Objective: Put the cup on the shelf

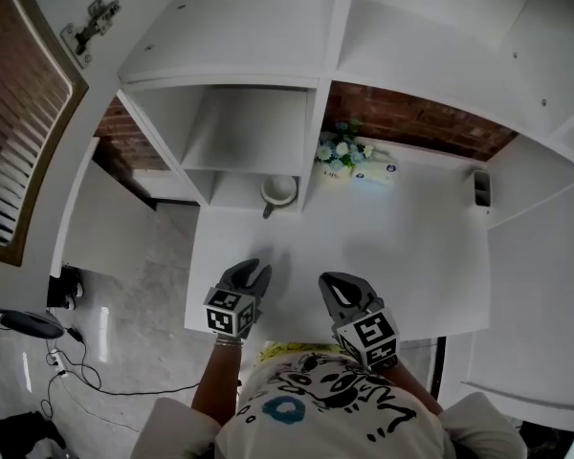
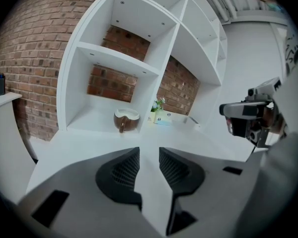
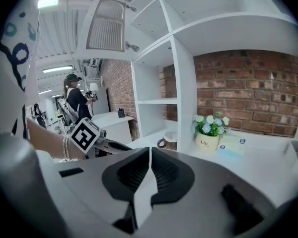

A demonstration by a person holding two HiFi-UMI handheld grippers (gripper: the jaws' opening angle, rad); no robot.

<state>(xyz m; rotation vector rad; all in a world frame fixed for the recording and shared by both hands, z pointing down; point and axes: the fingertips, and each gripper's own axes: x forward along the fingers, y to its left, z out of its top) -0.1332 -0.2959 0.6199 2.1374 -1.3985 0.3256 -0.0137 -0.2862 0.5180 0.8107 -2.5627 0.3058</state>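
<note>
The brown cup with a white inside (image 1: 278, 191) stands in the lowest compartment of the white shelf (image 1: 316, 132), handle toward me; it also shows in the left gripper view (image 2: 126, 119) and the right gripper view (image 3: 167, 142). My left gripper (image 1: 252, 268) hovers over the white table (image 1: 411, 247) well short of the cup, jaws open (image 2: 149, 155) with only the tabletop between them. My right gripper (image 1: 333, 281) is beside it near the front edge, jaws shut (image 3: 150, 152) and holding nothing.
To the right of the shelf's upright stand a pot of flowers (image 1: 337, 156) and a small blue-white box (image 1: 373, 170). A dark holder (image 1: 481, 187) is at the table's far right. A brick wall backs the shelf. Floor with cables (image 1: 77, 361) lies to the left.
</note>
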